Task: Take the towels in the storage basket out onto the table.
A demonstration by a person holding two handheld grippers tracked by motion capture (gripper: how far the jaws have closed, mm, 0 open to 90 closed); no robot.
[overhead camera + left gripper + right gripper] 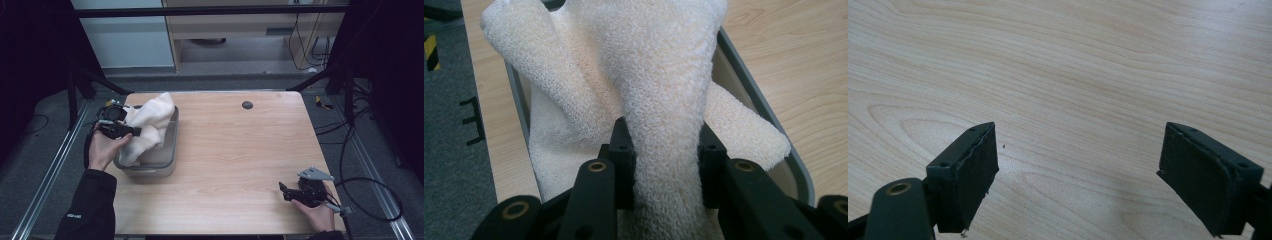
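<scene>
Left gripper clamped on cream terry-cloth towel, bunched half out of grey rectangular plastic bin at table's far left; right gripper idle, jaws apart, near right; lift straight up, slowly, so trailing folds clear the rim.

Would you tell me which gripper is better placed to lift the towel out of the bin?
Left. The left gripper is already shut on the towel above the bin, while the right gripper stands open over bare table, far off.
</scene>
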